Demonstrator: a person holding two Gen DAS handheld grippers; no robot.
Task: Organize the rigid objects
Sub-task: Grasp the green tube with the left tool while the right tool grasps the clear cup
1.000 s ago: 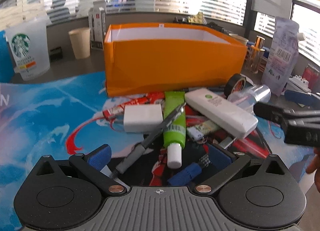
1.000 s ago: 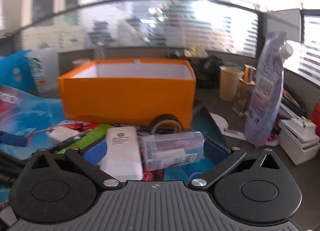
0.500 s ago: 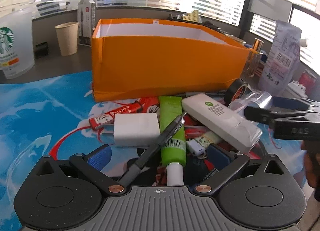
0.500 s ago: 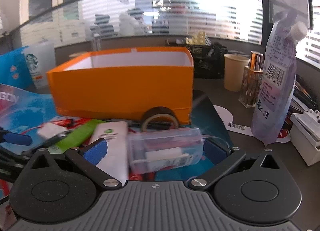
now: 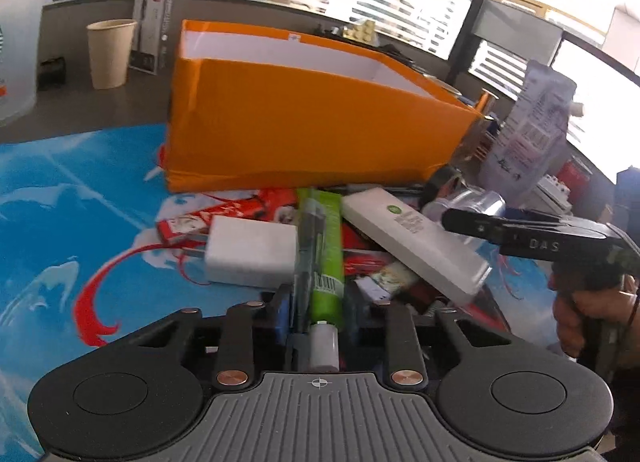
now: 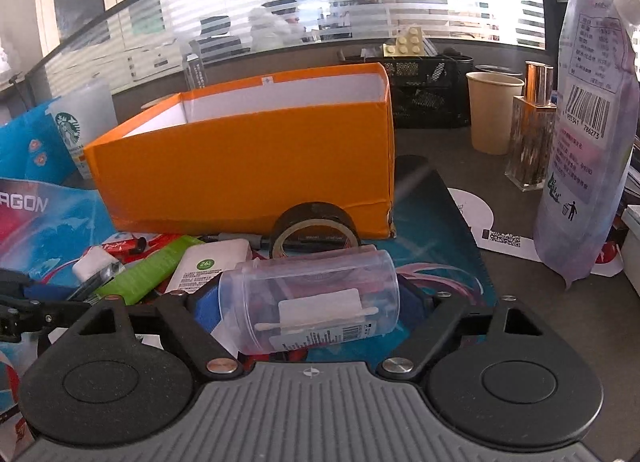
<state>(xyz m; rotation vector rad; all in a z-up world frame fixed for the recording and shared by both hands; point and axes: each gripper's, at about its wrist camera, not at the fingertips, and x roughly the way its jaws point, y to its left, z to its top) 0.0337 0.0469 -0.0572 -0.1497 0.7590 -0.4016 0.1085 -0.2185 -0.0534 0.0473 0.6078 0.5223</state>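
An open orange box [image 5: 312, 117] stands behind a pile of small objects; it also shows in the right wrist view [image 6: 248, 169]. My left gripper [image 5: 316, 310] is shut on a green tube [image 5: 324, 246] with a dark pen [image 5: 306, 246] lying against it. My right gripper [image 6: 308, 302] is shut on a clear plastic container [image 6: 312, 302] lying on its side. A white power bank [image 5: 412, 242], a white charger [image 5: 252, 254] and a black tape roll [image 6: 314, 229] lie in the pile.
A paper cup [image 5: 110, 53] and a carton [image 5: 154, 33] stand behind the box at the left. A purple refill pouch [image 6: 584, 133], a perfume bottle [image 6: 532, 129], a paper cup [image 6: 494, 109] and a black mesh organizer [image 6: 428, 89] stand at the right. A Starbucks cup [image 6: 76, 129] is far left.
My left gripper moved forward and closed on the green tube and pen. My right gripper closed on the clear container and lifted it a little.
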